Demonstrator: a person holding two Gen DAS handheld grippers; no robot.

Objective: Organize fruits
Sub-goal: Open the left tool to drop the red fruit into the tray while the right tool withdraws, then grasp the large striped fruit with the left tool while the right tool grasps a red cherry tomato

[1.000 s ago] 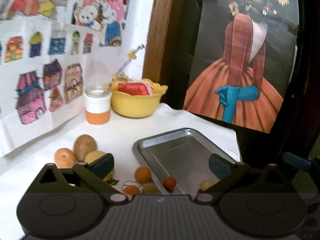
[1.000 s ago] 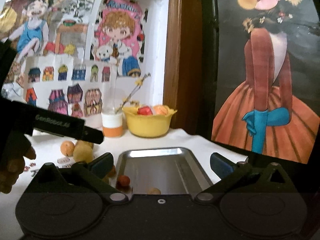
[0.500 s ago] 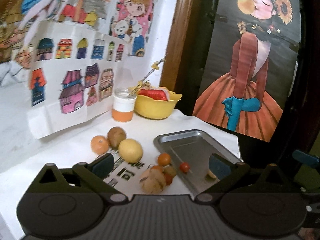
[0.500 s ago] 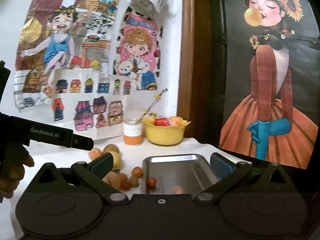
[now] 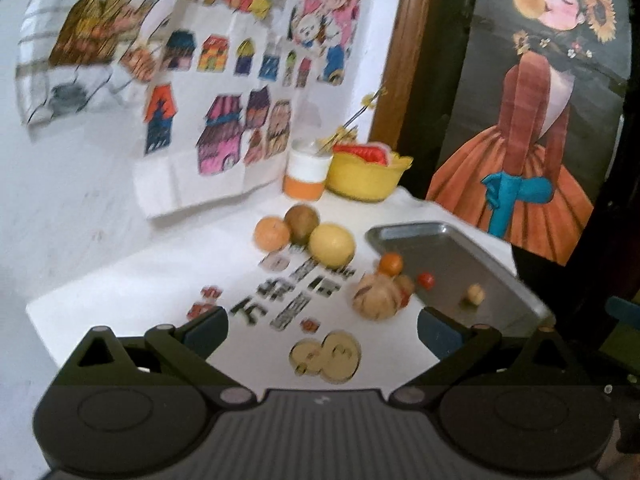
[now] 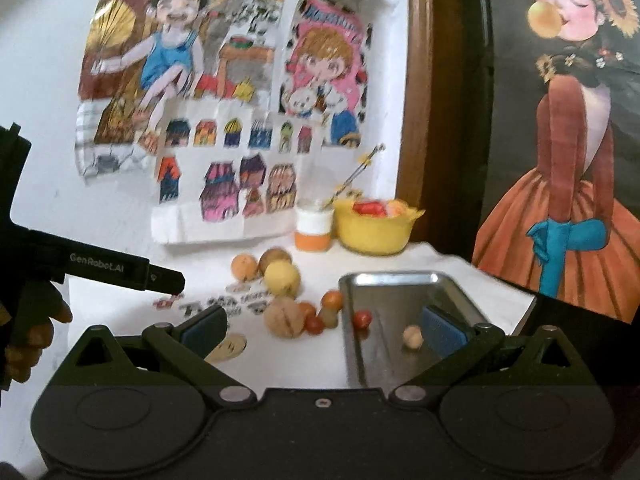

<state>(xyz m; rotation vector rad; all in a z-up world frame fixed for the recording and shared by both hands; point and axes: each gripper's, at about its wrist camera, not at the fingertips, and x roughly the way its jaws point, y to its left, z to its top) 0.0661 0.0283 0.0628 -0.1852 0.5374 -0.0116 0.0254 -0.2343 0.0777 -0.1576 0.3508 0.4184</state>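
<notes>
Both of your claws stand with their jaws spread wide and nothing between them. Your left gripper (image 5: 322, 322) hangs above the white tabletop (image 5: 120, 280); your right gripper (image 6: 324, 326) hangs over the near edge of the rectangular grey metal tray (image 6: 360, 360).

Ahead of your left gripper and slightly to its right lies a tan, ribbed, walnut-like fruit (image 5: 376, 296), with a small orange fruit (image 5: 390, 264) just beyond it at the tray's rim. Several smaller red and greenish fruits crowd against the walnut-like one; the blur hides their exact number. Farther ahead sit three larger fruits, touching: a round orange (image 5: 272, 233), a brown kiwi-like fruit (image 5: 302, 222) and a smooth yellow lemon (image 5: 332, 245).

Inside the tray, ahead of your right gripper, lie a small red tomato-like fruit (image 6: 362, 319) and a small pale beige fruit (image 6: 412, 336), apart from each other.

Well beyond, against the wall, stand a yellow plastic bowl (image 6: 374, 234) and a white-and-orange jar (image 6: 314, 230).
</notes>
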